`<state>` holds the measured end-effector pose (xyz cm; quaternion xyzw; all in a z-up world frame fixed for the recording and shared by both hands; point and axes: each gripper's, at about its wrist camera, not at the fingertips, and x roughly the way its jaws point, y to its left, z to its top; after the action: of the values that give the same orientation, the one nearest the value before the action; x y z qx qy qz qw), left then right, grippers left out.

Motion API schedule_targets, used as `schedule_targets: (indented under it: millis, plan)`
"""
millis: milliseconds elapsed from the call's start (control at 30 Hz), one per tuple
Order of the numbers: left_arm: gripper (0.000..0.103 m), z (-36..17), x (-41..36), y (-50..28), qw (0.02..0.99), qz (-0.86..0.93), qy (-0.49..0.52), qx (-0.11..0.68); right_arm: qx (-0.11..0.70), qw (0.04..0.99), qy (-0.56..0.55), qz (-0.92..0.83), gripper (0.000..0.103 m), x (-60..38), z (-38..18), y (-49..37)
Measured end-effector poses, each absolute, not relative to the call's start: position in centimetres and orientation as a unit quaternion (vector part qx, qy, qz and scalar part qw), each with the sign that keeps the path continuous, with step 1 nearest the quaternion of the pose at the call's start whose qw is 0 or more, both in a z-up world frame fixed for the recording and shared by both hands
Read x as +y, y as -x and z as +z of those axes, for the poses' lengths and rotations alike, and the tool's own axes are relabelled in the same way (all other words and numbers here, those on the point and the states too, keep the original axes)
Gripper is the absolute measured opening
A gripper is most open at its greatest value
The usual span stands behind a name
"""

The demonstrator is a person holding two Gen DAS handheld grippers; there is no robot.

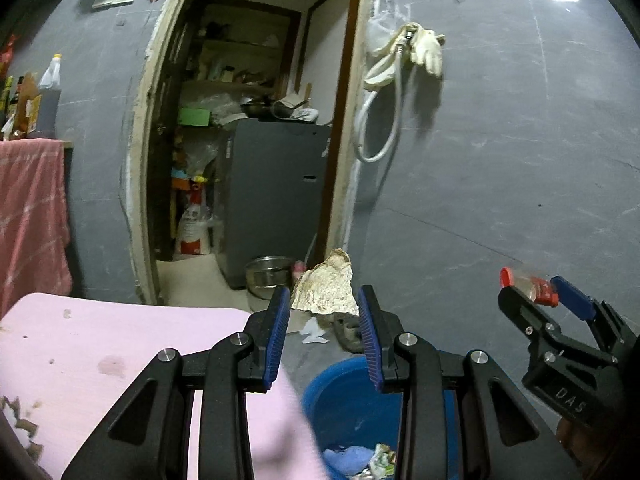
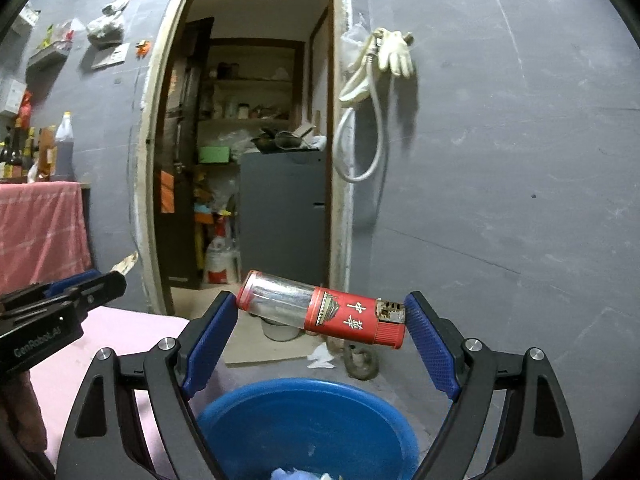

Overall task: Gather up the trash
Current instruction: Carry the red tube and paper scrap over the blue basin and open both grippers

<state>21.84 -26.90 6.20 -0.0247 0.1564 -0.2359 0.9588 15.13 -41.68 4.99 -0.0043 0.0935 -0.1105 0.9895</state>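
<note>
My left gripper (image 1: pixel 325 294) is shut on a crumpled beige wad of paper (image 1: pixel 326 280), which sticks up past the blue pads. The same gripper (image 2: pixel 116 280) shows at the left of the right wrist view with the wad (image 2: pixel 127 263) at its tip. Held lengthwise between the pads of my right gripper (image 2: pixel 320 304) is a red and clear cigarette-style container (image 2: pixel 344 318) with white characters; the left wrist view catches that gripper (image 1: pixel 534 288) at the right edge. Under both grippers sits a blue basin (image 2: pixel 240 412) with scraps of trash (image 1: pixel 360 460) in it.
A pink tabletop (image 1: pixel 100 360) lies at lower left. Ahead is an open doorway with a grey cabinet (image 1: pixel 276 196) and a metal bowl (image 1: pixel 268 276) on the floor. A hose and glove (image 1: pixel 424 52) hang on the grey wall. A pink towel (image 1: pixel 28 216) hangs left.
</note>
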Motion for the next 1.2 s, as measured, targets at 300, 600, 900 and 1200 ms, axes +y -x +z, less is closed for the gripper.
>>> schedule_targets:
  millis: [300, 600, 900, 1200]
  plan:
    - [0.03, 4.8, -30.0, -22.0, 0.949, -0.257, 0.019, 0.181, 0.12, 0.985, -0.01, -0.126, 0.085, -44.5, 3.8, -13.8]
    - [0.03, 3.4, -30.6, -22.0, 0.943, -0.258, 0.014, 0.207, 0.145, 0.981, -0.019, -0.123, 0.085, -45.1, 3.4, -14.4]
    - [0.03, 2.5, -30.8, -22.8, 0.932, -0.268, 0.014, 0.242, 0.169, 0.979, -0.026, -0.112, 0.085, -45.2, 3.0, -15.1]
    - [0.03, 1.6, -30.4, -23.7, 0.918, -0.277, 0.026, 0.283, 0.184, 0.977, -0.036, -0.103, 0.085, -45.4, 2.7, -15.8]
